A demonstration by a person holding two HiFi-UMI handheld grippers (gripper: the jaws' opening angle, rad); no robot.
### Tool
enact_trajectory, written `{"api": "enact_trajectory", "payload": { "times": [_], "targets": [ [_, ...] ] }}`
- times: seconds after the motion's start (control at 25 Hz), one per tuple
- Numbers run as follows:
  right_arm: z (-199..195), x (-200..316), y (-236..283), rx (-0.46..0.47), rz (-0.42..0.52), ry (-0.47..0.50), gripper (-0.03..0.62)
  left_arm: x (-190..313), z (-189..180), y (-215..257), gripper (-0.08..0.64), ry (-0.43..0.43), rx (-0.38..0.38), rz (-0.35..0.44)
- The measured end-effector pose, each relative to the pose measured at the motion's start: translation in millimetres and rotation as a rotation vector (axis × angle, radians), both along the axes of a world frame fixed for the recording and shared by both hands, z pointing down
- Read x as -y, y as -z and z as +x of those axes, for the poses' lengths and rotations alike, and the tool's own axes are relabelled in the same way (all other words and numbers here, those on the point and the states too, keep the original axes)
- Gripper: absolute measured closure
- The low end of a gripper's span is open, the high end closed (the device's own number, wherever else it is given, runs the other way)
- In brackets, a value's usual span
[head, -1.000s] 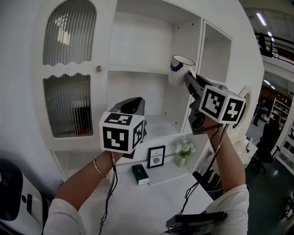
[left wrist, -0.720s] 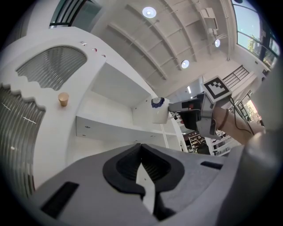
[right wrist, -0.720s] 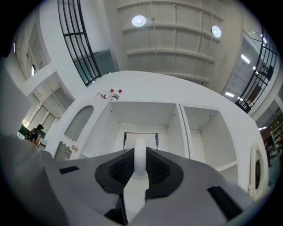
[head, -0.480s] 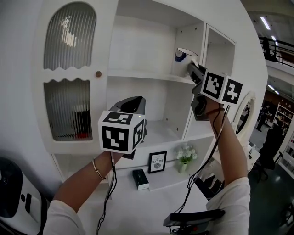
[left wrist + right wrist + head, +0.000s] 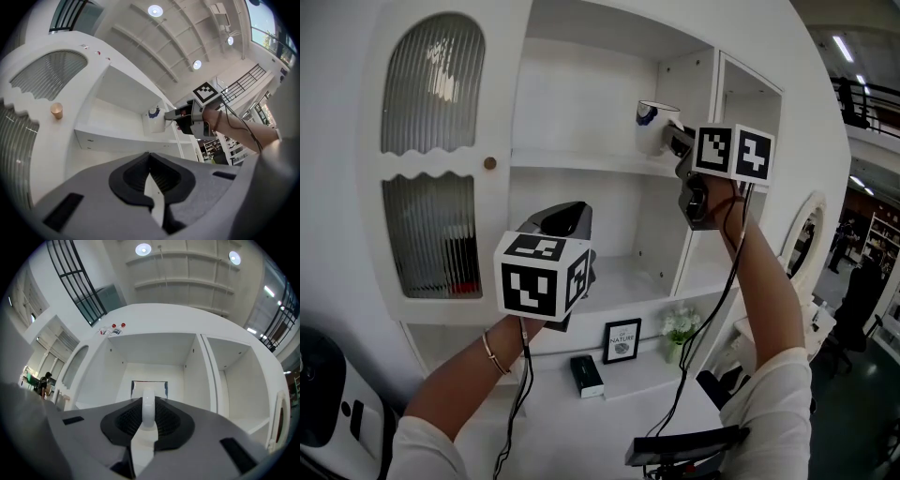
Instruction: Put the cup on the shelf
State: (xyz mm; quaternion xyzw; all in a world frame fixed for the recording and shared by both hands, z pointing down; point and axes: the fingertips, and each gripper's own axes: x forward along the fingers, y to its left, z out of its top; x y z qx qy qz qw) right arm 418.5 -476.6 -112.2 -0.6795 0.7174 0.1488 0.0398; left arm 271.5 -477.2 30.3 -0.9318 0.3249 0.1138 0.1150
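White cup [image 5: 653, 127] sits at 1 o'clock in the head view, over the right end of the upper shelf [image 5: 581, 162]. Whether its base touches the board cannot be made out. The right gripper [image 5: 675, 142] is clamped on its handle. In the right gripper view that handle stands between the pads, and the jaws hide most of the cup's body.

There is one cup and there are two grippers. The left gripper [image 5: 563, 217], at 8 o'clock from the cup, has its jaws together with nothing in them.

Only the head view shows one framed picture [image 5: 621, 339], one small plant [image 5: 678, 306] and one dark box [image 5: 586, 375] lower down. Only the right gripper view shows two red dots [image 5: 117, 326] on the cabinet top.
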Motion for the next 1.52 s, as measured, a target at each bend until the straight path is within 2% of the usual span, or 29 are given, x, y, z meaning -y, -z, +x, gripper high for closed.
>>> {"api": "enact_trajectory", "payload": {
  "times": [0.24, 0.72, 1.08, 1.52],
  "targets": [
    [7, 27, 5, -0.046, -0.107, -0.019, 0.518, 9, 0, -5, 0.552, 0.017, 0.005, -0.010],
    [3, 76, -11, -0.038, -0.284, 0.043, 0.518, 14, 12, -20, 0.552, 0.010, 0.032, -0.024],
    [-1, 94, -16, -0.047, -0.348, 0.053, 0.515, 29, 11, -31, 0.552, 0.018, 0.046, -0.052],
    [16, 111, -21, -0.047, -0.388, -0.010, 0.488, 37, 9, -46, 0.552, 0.006, 0.068, -0.076]
  ]
}}
